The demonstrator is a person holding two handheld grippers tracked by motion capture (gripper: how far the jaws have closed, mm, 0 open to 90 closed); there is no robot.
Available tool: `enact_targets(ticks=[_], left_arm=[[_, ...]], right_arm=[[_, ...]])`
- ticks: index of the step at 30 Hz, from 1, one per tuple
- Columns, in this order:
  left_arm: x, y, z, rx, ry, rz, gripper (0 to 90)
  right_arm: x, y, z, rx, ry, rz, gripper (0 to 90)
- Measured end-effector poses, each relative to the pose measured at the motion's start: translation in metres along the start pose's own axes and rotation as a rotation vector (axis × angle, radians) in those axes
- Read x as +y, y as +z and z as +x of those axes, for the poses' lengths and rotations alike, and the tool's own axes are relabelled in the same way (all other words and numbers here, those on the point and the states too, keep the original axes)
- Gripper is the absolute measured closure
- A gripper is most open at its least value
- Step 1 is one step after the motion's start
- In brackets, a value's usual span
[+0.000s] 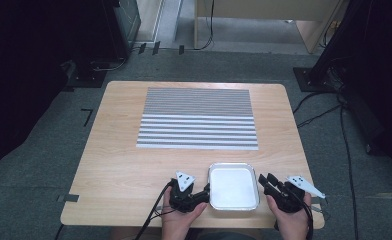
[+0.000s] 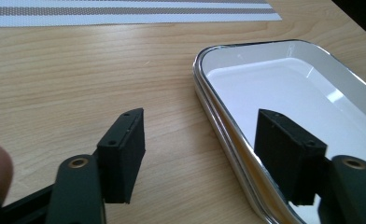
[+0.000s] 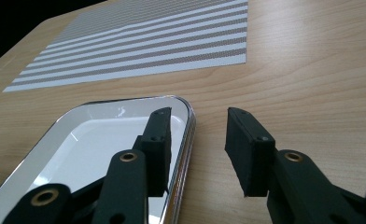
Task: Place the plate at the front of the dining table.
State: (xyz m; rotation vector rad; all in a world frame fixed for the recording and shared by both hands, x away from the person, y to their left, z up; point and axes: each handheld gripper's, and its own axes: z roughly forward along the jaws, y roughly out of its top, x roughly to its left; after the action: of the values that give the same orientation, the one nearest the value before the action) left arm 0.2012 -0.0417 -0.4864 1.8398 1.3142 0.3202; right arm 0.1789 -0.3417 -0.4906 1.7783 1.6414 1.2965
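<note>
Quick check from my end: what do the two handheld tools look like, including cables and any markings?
Both are black. The left tool and right tool each carry a grey three-cornered plate with dark dots on top. Their jaws are flat rectangular black blocks on arms with brass-coloured pivot rings. Black cables trail from each back toward the person. No sleeves are visible.

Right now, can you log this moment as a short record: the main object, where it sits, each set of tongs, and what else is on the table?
object: empty metal tray, shiny rim, white inside
position: near edge of the wooden table, between the two hands
left tongs: open, jaws astride the tray's left rim
right tongs: open, jaws astride the tray's right rim
grip: neither closed on the rim
other: striped placemat lying flat beyond the tray
</note>
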Motion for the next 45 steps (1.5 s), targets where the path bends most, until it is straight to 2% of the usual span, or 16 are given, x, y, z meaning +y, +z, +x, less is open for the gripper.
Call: enact_targets(ticks=[5, 9, 13, 17, 22, 26, 32, 45], left_arm=[[-0.001, 0.002, -0.003, -0.027, -0.006, 0.004, 43.7], [-0.003, 0.004, -0.007, -0.069, -0.016, 0.014, 47.2], [-0.004, 0.007, -0.009, -0.087, -0.025, 0.021, 50.6], [-0.005, 0.008, -0.011, -0.076, -0.020, 0.019, 54.4], [-0.006, 0.009, -0.014, -0.049, -0.009, -0.014, 62.2], [-0.006, 0.013, -0.014, -0.050, -0.029, -0.006, 65.6], [-0.005, 0.016, -0.017, -0.024, -0.025, -0.019, 72.5], [-0.004, 0.023, -0.023, 0.033, -0.027, -0.017, 74.3]], right_arm=[[-0.001, 0.002, 0.001, 0.012, 0.009, 0.019, 65.1], [-0.002, 0.005, 0.002, 0.017, 0.001, 0.034, 66.0], [-0.003, 0.008, 0.005, 0.015, -0.001, 0.054, 67.7], [-0.004, 0.010, 0.010, 0.006, -0.011, 0.064, 71.1], [-0.006, 0.013, 0.013, -0.026, -0.004, 0.090, 75.9], [-0.006, 0.015, 0.015, -0.061, -0.005, 0.099, 76.7], [-0.007, 0.018, 0.018, -0.081, 0.014, 0.118, 78.6], [-0.009, 0.022, 0.023, -0.116, 0.003, 0.133, 82.1]])
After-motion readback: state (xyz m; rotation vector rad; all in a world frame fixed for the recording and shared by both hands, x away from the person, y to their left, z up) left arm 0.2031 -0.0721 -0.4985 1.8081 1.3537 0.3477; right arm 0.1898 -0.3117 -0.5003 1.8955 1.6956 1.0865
